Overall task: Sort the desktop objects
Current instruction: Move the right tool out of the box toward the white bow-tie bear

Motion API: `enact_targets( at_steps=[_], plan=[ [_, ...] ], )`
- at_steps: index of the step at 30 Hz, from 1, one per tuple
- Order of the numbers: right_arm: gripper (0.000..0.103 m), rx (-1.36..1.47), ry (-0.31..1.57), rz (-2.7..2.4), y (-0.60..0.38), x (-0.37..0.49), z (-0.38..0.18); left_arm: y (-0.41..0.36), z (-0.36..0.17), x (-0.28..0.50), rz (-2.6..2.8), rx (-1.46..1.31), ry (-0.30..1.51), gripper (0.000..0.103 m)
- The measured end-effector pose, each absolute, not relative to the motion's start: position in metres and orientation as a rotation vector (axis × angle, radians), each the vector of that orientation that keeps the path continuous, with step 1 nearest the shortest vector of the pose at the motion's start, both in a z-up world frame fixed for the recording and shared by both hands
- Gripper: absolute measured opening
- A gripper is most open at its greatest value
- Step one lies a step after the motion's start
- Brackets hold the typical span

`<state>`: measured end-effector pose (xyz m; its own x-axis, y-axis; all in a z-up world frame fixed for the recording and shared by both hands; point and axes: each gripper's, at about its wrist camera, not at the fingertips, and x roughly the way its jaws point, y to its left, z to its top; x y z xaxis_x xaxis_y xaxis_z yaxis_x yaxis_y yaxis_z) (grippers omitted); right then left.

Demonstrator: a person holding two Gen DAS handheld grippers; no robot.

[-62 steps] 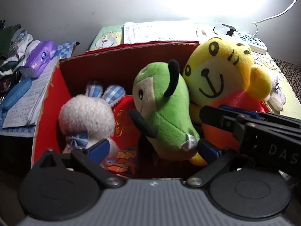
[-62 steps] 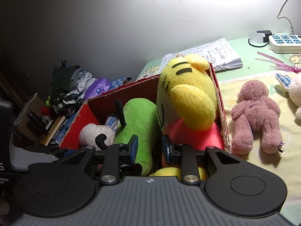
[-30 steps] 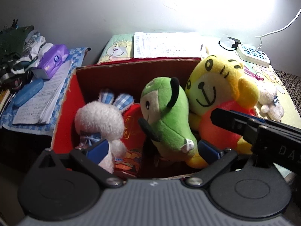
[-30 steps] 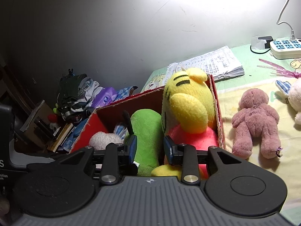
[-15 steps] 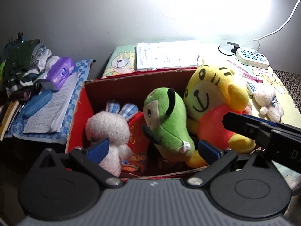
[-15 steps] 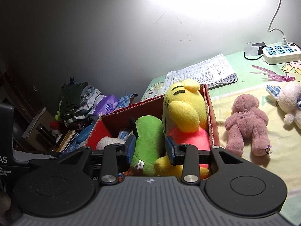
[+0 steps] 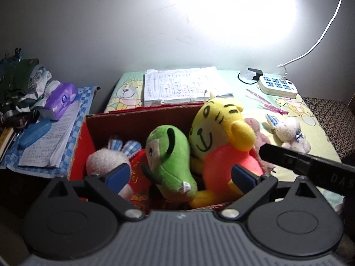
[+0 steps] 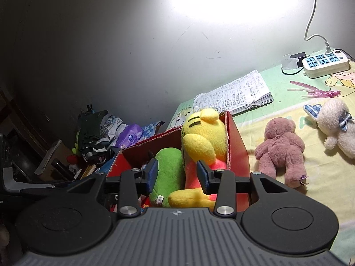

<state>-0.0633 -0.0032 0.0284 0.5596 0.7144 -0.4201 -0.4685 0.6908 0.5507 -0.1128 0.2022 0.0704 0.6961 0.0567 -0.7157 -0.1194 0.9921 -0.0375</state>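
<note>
- The red cardboard box [image 7: 82, 146] is seen at the centre of the left wrist view; three plush toys are already packed in it: a yellow tiger [image 7: 219, 137], a green plush [image 7: 170, 155] and a white bunny [image 7: 106, 158].
- Two toys are left outside, at the right of the right wrist view: a pink bear [image 8: 280, 149] and a cream bunny [image 8: 335, 124], lying on the yellow-green mat [image 8: 321, 177].
- The sorting is judged as more than half done.
- The left gripper [image 7: 179, 176] is spread wide with its jaws closing slightly, nothing grasped.
- The right gripper [image 8: 177, 173] is seen with jaws opening, nothing pressed between the pads.
</note>
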Motion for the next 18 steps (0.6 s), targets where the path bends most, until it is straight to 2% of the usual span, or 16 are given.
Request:
enact_targets(
  at_steps=[9, 18],
  plan=[
    [0.042, 0.435, 0.695, 0.714, -0.058, -0.044, 0.018, 0.135, 0.076, -0.098, -0.036, -0.061, 0.740, 0.098],
    [0.044, 0.527, 0.805, 0.561, -0.146, -0.005, -0.026, 0.054, 0.053, -0.069, -0.237, -0.064, 0.752, 0.097]
  ],
)
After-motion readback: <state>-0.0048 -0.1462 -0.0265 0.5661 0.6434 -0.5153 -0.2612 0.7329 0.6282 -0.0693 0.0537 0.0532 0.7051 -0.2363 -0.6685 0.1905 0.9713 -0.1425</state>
